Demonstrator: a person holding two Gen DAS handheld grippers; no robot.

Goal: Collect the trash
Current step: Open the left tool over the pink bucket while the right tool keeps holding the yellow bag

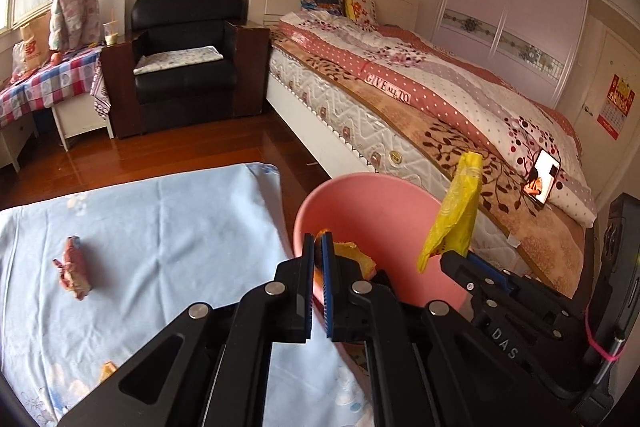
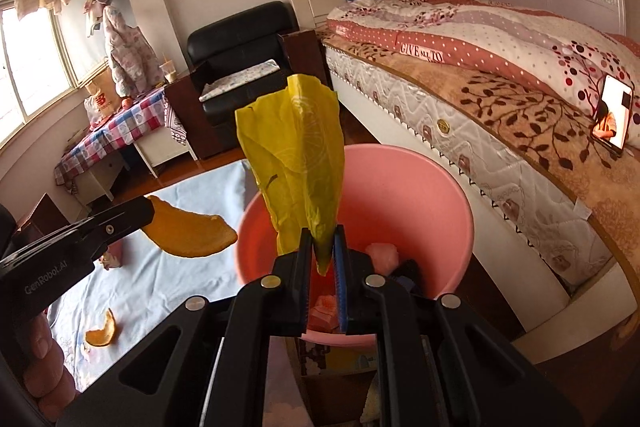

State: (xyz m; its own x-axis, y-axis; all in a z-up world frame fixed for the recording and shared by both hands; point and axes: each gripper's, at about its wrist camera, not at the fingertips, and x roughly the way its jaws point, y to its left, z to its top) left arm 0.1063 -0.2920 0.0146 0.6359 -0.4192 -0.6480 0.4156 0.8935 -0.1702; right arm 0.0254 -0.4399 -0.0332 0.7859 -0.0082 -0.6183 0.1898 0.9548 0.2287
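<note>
My left gripper [image 1: 318,247] is shut on an orange peel [image 1: 356,257] and holds it at the near rim of the pink bin [image 1: 380,211]. The peel [image 2: 188,231] also shows in the right wrist view, just left of the bin [image 2: 420,195]. My right gripper [image 2: 322,247] is shut on a yellow plastic bag [image 2: 300,155] and holds it above the bin; the bag [image 1: 456,215] shows in the left wrist view too. A crumpled pink wrapper [image 1: 74,267] and a small peel [image 2: 102,333] lie on the light blue cloth [image 1: 168,227].
Some pink and dark trash [image 2: 384,255] lies inside the bin. A bed [image 1: 440,99] with a phone [image 1: 542,181] on it stands right of the bin. A black armchair [image 1: 188,55] and a checkered table [image 1: 44,83] stand at the back across the wooden floor [image 1: 160,155].
</note>
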